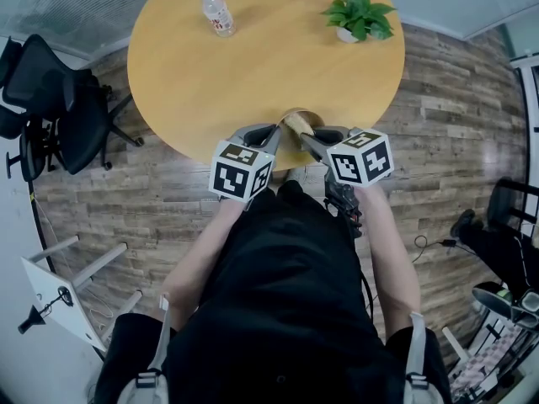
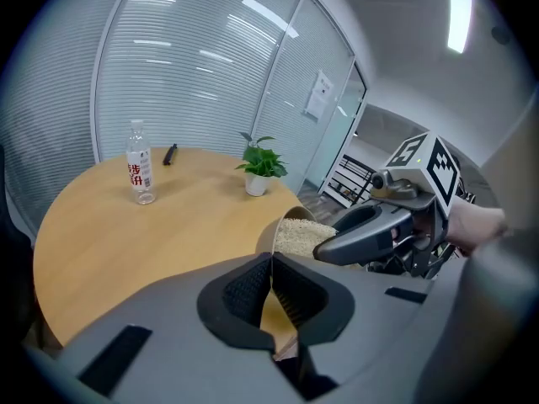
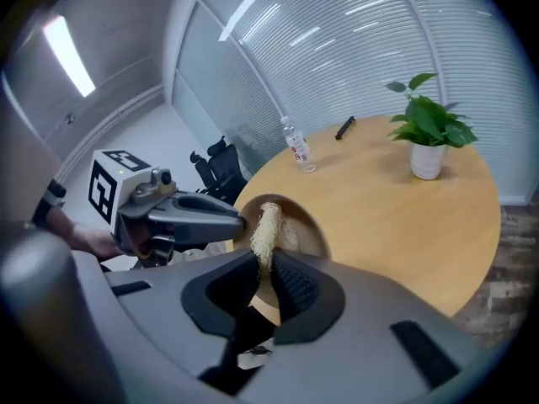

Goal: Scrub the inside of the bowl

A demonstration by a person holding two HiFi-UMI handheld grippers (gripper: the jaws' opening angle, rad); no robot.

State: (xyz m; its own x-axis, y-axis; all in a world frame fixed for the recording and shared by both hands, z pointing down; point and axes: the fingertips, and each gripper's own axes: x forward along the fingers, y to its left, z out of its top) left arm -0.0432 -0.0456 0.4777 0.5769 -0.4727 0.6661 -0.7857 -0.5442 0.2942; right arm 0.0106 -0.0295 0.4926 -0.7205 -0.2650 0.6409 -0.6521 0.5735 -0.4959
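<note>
A small wooden bowl (image 1: 296,122) is held tilted over the near edge of the round wooden table (image 1: 202,82). My left gripper (image 1: 276,133) is shut on the bowl's thin rim (image 2: 272,255), which runs between its pads. My right gripper (image 1: 306,139) is shut on a pale fibrous scrubber (image 3: 265,228) whose free end lies inside the bowl (image 3: 307,230). In the left gripper view the scrubber (image 2: 296,236) fills the bowl's hollow, with the right gripper (image 2: 337,247) reaching in from the right. The left gripper (image 3: 229,220) meets the bowl's rim from the left in the right gripper view.
A clear water bottle (image 1: 218,12) and a potted green plant (image 1: 359,11) stand on the far part of the table, with a black pen (image 2: 170,153) beyond the bottle. Black office chairs (image 1: 50,99) stand at the left on the wood-plank floor.
</note>
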